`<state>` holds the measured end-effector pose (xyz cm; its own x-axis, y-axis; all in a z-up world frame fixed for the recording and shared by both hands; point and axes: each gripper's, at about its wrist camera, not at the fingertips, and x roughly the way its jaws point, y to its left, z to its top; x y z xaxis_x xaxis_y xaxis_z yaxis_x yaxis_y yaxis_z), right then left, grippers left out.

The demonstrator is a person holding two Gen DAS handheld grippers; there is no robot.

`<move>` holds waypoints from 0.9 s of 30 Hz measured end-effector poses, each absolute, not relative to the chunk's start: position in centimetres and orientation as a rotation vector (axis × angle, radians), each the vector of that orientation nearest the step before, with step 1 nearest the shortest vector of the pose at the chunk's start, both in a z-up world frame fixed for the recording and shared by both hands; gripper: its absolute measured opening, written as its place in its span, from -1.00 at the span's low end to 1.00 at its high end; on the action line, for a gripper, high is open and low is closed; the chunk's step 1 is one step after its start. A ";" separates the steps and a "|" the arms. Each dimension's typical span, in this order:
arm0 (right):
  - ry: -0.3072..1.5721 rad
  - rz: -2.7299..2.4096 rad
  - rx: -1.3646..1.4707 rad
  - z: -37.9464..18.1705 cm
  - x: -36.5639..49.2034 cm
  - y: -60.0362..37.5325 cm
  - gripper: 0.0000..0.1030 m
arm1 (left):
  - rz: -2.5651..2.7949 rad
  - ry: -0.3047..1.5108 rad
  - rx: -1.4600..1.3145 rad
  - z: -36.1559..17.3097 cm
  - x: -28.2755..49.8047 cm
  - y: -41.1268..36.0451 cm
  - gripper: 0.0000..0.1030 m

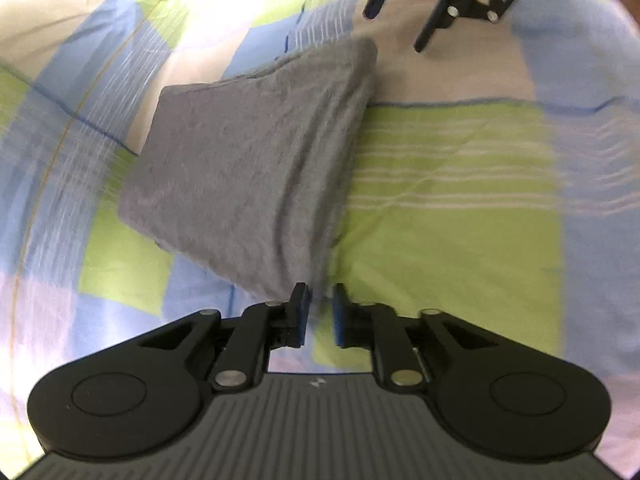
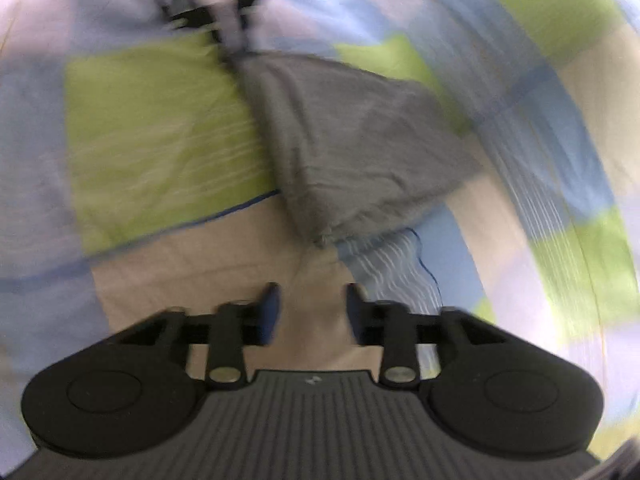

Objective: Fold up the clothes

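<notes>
Left wrist: unlabelled grey garment (image 1: 248,160)

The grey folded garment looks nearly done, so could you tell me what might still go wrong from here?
1. The left gripper has its jaws open right at the near corner of the grey garment; brushing that corner could drag the fold open.
2. The right gripper, jaws open with nothing between them, sits just short of the opposite corner, where loose layered edges could catch and lift.
3. The checked bedsheet is soft and wrinkled, so the bundle may skew if nudged.
</notes>
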<state>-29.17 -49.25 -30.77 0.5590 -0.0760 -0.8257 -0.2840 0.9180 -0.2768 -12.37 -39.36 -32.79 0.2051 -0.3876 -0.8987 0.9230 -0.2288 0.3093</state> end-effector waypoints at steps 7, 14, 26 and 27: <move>0.793 -0.164 0.697 -29.8 -29.2 -50.5 -0.28 | -1.177 0.860 0.896 -28.9 -3.0 -40.5 -0.10; 0.442 -0.575 1.338 -36.0 -28.5 -47.8 -0.20 | -1.384 0.767 0.937 -28.3 3.1 -50.0 -0.09; 0.347 -0.625 1.353 -37.2 -26.6 -47.4 0.06 | -1.621 0.800 1.302 -33.8 4.5 -62.6 -0.02; 0.344 -0.624 1.350 -37.2 -26.6 -47.3 0.10 | -1.634 0.808 1.324 -34.4 4.4 -62.7 0.00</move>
